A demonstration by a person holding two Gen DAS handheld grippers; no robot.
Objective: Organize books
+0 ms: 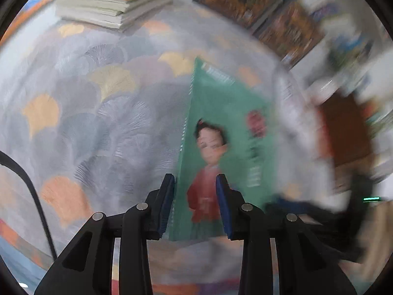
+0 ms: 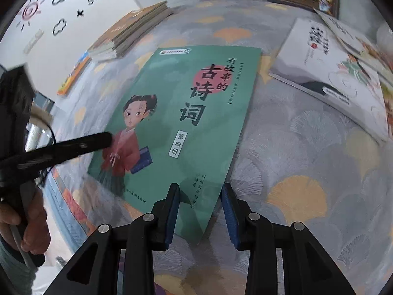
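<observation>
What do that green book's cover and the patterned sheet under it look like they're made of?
Green book: looks like a thin paperback with a coated paper cover, since light leaves a faint sheen on it and it has a slim spine. Patterned sheet: seems to be woven or quilted fabric, matte, with raised fan-leaf ribbing and soft folds; I can't tell the fibre.

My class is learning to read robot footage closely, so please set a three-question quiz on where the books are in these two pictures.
1. True or false: the green book lies on top of the stack of books.
2. In the right wrist view, what lies to the right of the green book? A) a white book B) a mug C) a lamp
3. Fill in: the green book's near corner sits between the right tool's two ____.

Key: 1 false, the stack is apart from it, further back; 2 A; 3 fingers.
</observation>
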